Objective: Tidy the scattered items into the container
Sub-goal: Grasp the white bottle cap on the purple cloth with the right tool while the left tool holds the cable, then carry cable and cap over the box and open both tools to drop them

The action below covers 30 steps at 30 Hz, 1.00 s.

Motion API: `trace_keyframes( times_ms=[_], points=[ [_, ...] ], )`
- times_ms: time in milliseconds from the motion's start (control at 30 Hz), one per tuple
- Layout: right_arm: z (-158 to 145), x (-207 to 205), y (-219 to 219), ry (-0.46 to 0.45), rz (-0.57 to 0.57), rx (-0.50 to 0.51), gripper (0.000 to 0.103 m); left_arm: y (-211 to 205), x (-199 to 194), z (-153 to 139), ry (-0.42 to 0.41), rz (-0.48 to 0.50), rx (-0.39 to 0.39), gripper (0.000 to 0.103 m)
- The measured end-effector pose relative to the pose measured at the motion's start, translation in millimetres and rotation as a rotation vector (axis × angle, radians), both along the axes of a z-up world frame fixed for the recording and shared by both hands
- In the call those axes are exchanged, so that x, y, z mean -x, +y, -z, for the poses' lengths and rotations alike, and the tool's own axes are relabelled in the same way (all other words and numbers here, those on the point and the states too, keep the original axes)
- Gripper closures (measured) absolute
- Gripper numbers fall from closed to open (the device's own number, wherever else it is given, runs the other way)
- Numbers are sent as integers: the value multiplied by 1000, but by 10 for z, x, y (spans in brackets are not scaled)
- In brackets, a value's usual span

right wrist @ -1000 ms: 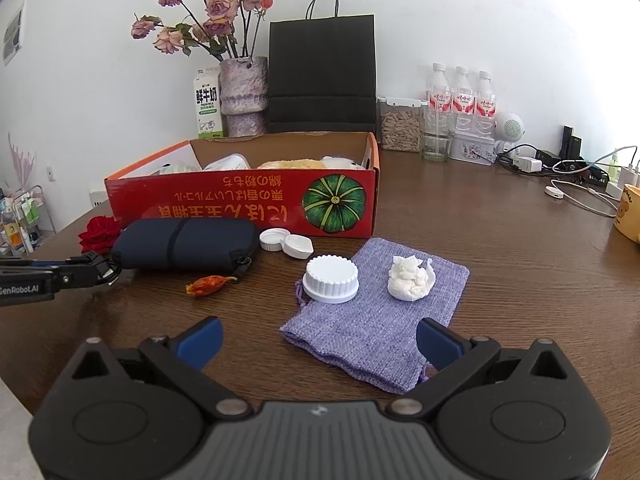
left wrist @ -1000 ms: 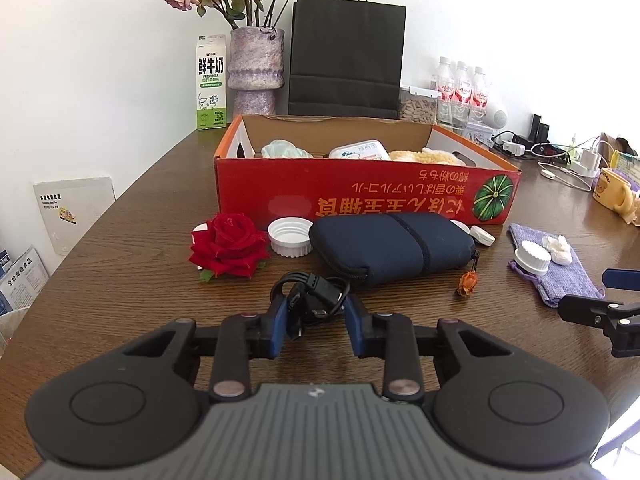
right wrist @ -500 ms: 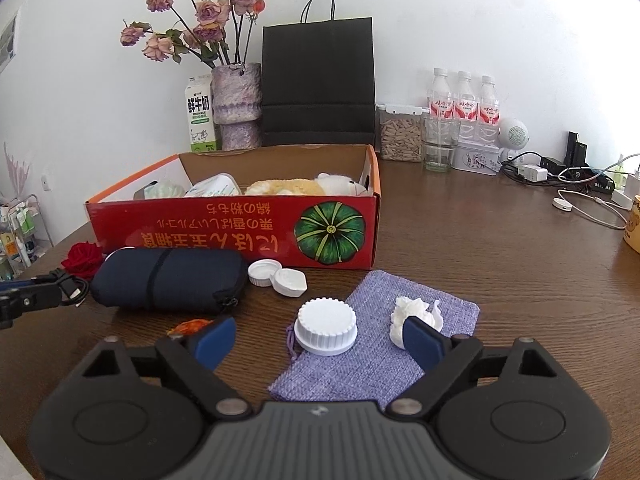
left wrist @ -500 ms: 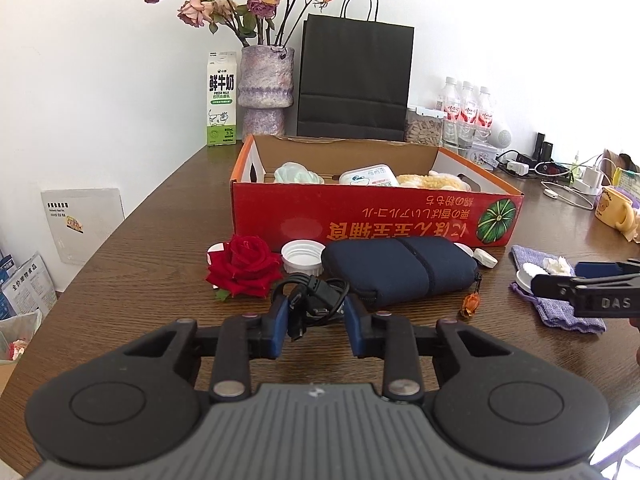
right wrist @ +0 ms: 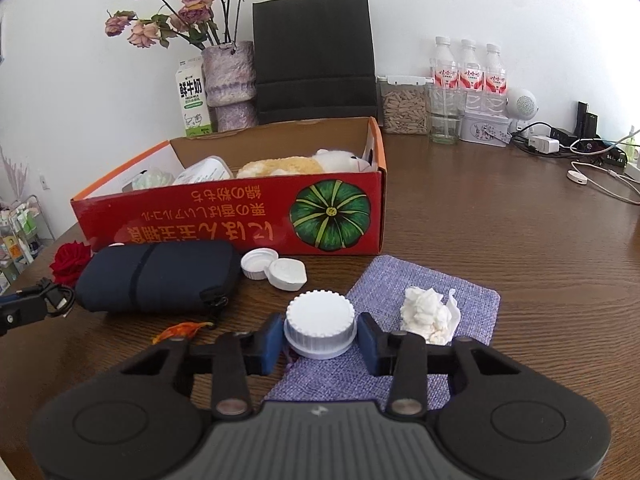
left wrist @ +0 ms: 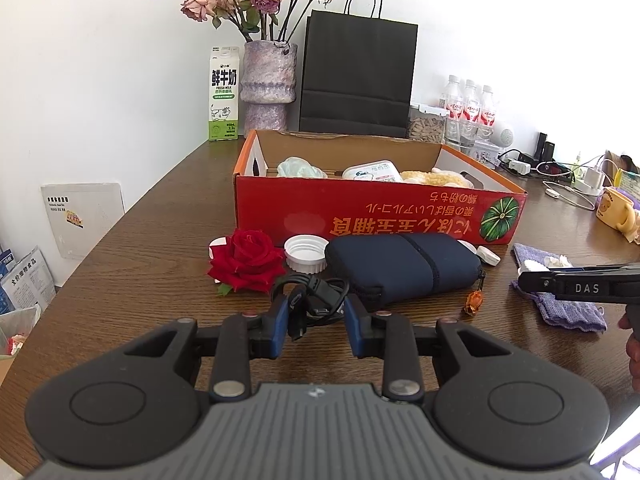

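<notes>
Already the red cardboard box [right wrist: 224,220] holds a few things: a pale green bundle [left wrist: 298,168], a white lidded tub [left wrist: 372,170] and a yellow-and-white plush toy [right wrist: 296,164] show above its front wall. Most of the clutter, though, is still out on the worktop [right wrist: 520,248].

Both tongs are busy. The left tongs [left wrist: 316,316] are nearly closed on a coiled black cable [left wrist: 316,288], gripped just in front of the red rose [left wrist: 246,260]; whether the cable is clear of the wood is hard to tell. The right tongs [right wrist: 320,338] are closing around a large white ribbed cap [right wrist: 320,320], which sits between the blue pads at the near edge of the purple cloth [right wrist: 420,288]; the pads look to be at its sides, though firm contact is not certain.

By my reckoning two items are about to go in. Left lying in front of the box are the rose, an open white lid [left wrist: 306,252], the navy zip pouch [right wrist: 156,276], two small white caps [right wrist: 274,270], an orange dried bud [right wrist: 180,330], the crumpled white tissue [right wrist: 426,314] and the purple cloth itself. The job looks well under half done.
</notes>
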State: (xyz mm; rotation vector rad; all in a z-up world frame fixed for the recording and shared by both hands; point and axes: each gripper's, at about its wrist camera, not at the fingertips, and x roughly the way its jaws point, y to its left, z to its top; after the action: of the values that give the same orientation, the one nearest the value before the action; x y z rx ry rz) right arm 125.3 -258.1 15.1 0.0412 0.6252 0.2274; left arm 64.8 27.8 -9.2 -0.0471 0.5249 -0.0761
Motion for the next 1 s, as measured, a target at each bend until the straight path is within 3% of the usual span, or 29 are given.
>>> trace_keyframes(
  times_ms=[633, 1000],
  points=[
    [-337, 340, -80, -155, -18, -27, 64, 40, 107, -202, -73, -11, -1, 76],
    [-645, 137, 155, -249, -73, -31, 64, 25, -54, -573, -205, -5, 5, 76]
  ],
)
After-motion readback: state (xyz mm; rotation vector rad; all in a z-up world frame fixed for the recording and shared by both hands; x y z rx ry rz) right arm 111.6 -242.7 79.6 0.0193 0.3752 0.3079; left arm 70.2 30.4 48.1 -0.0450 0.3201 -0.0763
